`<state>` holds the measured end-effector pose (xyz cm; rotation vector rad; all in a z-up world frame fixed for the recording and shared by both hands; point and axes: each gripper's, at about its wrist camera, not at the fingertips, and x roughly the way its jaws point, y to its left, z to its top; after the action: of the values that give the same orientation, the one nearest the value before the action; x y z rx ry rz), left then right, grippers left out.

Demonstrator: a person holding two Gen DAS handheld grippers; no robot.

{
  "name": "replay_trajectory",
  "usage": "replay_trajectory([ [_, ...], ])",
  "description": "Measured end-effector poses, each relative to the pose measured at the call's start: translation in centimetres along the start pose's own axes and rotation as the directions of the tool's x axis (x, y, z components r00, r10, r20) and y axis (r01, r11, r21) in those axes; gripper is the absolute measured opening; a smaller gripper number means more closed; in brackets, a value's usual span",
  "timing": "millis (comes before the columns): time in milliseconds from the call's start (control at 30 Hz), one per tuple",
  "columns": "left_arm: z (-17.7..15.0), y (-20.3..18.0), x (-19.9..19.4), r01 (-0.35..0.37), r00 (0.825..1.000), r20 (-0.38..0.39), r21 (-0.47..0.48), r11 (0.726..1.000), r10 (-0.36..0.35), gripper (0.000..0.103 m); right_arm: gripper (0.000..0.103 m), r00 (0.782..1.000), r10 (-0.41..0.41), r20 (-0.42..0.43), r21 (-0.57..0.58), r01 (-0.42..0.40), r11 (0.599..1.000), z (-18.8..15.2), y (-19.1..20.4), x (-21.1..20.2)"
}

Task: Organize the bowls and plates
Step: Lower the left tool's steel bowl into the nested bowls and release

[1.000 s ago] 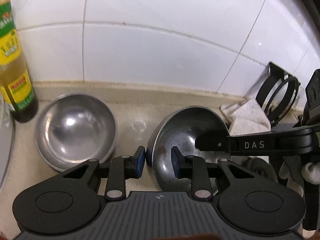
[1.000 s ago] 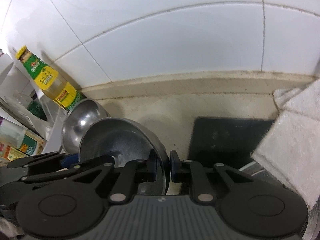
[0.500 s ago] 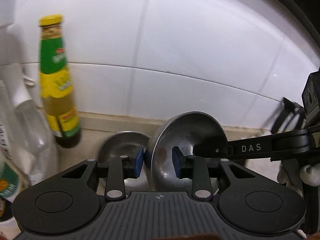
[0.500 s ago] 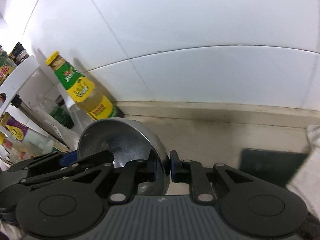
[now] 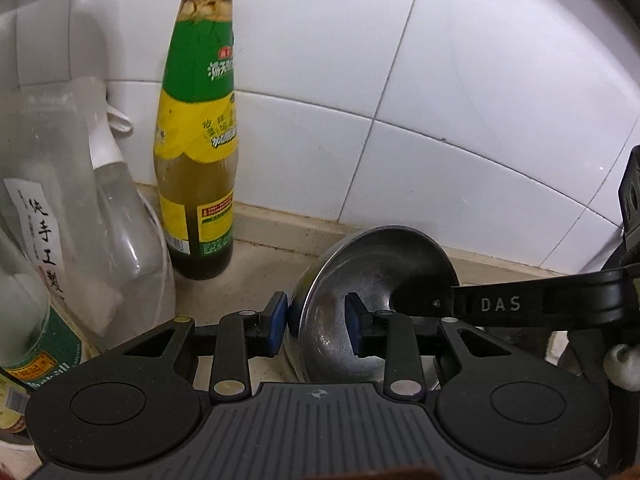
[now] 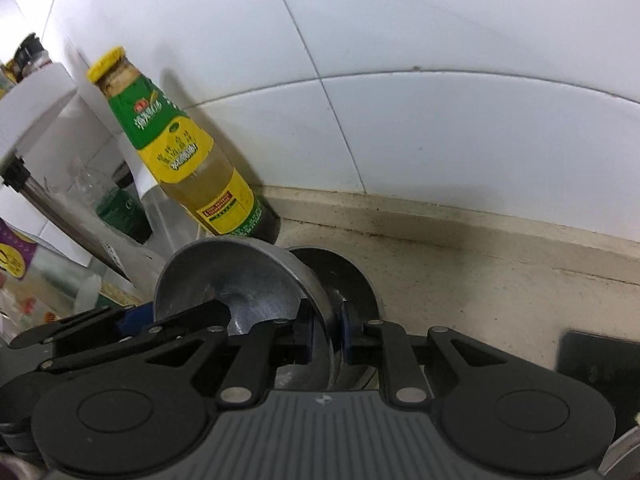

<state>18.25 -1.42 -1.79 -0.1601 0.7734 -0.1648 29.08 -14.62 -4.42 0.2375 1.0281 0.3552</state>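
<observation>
A steel bowl is held tilted on edge between both grippers. My left gripper straddles its left rim, one blue pad outside and one inside; whether the pads press the rim is unclear. My right gripper is shut on the opposite rim of the same bowl. A second steel bowl sits on the beige counter just behind and under the held one, mostly hidden. The right gripper's finger marked DAS reaches into the bowl from the right.
A sauce bottle with a green and yellow label stands against the white tiled wall, left of the bowls. Clear plastic containers and more bottles crowd the left. A black mat lies on the counter at right.
Both grippers carried the tilted bowl leftward toward the sauce bottle, until it stands over the second bowl. The towel and black rings have left the left view.
</observation>
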Motion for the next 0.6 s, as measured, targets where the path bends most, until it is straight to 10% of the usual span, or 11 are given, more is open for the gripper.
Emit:
replay_trajectory([
  [600,-0.6,0.0,-1.0,0.021,1.000,0.014,0.009,1.000,-0.021,0.038,0.025,0.992,-0.062,0.107,-0.051,0.068,0.996,-0.3,0.1,-2.0],
])
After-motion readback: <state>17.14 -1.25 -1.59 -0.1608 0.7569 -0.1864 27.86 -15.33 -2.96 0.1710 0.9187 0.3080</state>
